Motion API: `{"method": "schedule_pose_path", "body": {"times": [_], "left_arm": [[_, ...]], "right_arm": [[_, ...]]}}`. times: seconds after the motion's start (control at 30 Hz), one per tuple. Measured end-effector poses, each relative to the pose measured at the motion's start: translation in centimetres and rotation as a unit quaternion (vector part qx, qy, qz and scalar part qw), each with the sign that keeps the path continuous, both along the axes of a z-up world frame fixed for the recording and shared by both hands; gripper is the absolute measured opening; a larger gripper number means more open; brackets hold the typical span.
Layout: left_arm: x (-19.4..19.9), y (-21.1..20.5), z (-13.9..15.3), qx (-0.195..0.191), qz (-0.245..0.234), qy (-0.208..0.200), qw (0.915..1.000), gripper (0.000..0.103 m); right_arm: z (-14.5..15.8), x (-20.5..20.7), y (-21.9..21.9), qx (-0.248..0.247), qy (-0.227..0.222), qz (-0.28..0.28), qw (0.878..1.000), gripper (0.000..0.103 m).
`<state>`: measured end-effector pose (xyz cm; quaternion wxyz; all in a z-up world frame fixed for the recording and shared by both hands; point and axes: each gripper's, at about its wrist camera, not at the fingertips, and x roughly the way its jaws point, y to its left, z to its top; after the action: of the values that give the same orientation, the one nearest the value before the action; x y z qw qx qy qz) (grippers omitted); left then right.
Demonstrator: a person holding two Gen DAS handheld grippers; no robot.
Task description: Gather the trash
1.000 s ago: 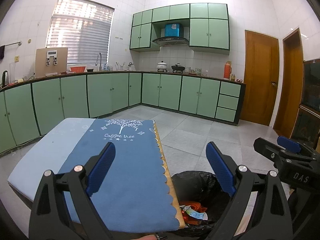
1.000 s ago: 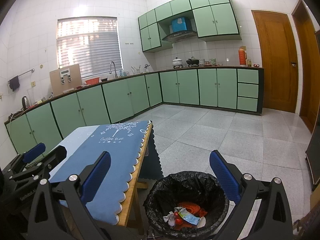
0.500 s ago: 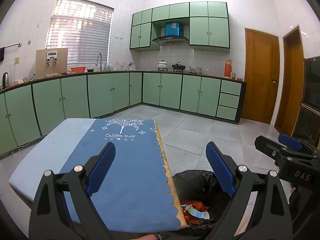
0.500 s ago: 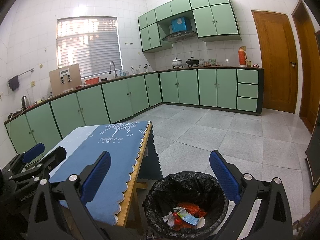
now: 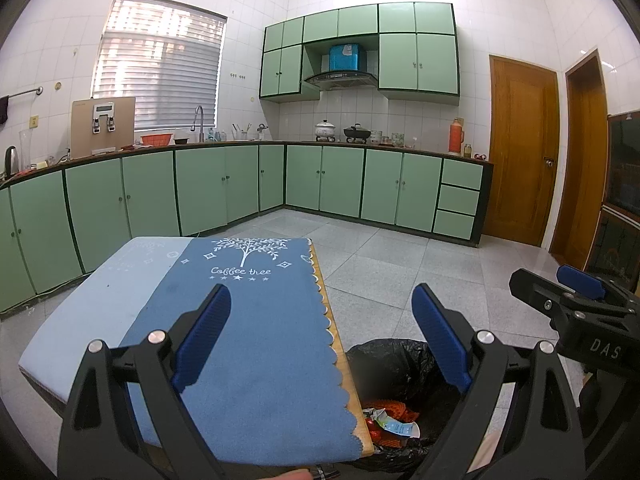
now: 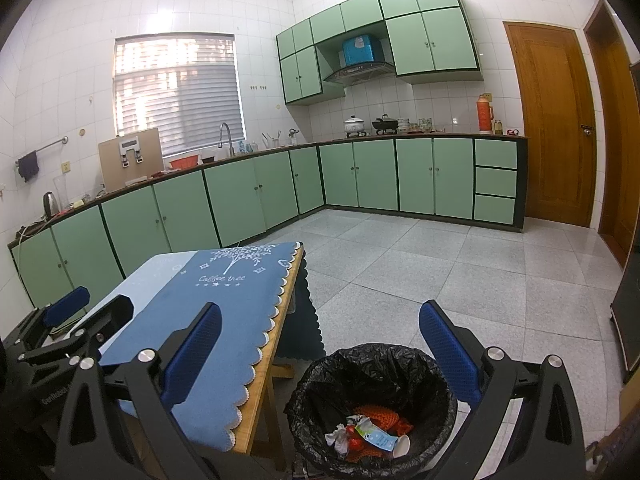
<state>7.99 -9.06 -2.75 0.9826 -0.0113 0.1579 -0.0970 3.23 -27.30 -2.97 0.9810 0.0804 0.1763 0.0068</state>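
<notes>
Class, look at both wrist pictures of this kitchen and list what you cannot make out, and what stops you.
- Bin bottom: right wrist view, piled trash covers it.
- Most of the bin: left wrist view, table edge and right-hand finger of the left gripper hide it.
- Under the table: both views, blue cloth covers it.
- Countertop items: too small to name all.
- Right gripper handle: cut off by the frame bottom.

Tablecloth (image 6: 224,312): dark blue w/ white tree print, "Coffee tree" lettering, white scalloped edge; far-left part pale blue. Bin liner (image 6: 372,376) black; trash (image 6: 370,432) inside orange, red, white. Gripper pads (image 5: 204,332) blue on black frames. Cabinets (image 6: 240,196) mint green w/ dark trim. Doors (image 6: 554,128) at right orange-brown wood. Floor (image 6: 440,272) grey speckled tile; walls white tile.
</notes>
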Motion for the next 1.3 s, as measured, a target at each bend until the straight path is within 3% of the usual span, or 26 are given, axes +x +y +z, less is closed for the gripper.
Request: {"method": "schedule_pose_path", "body": {"times": [1.3], "left_arm": [[-0.18, 0.37, -0.50, 0.000, -0.002, -0.001, 1.0000, 0.089]], "right_arm": [[-0.11, 0.01, -0.01, 0.000, 0.001, 0.000, 1.000, 0.097]]}}
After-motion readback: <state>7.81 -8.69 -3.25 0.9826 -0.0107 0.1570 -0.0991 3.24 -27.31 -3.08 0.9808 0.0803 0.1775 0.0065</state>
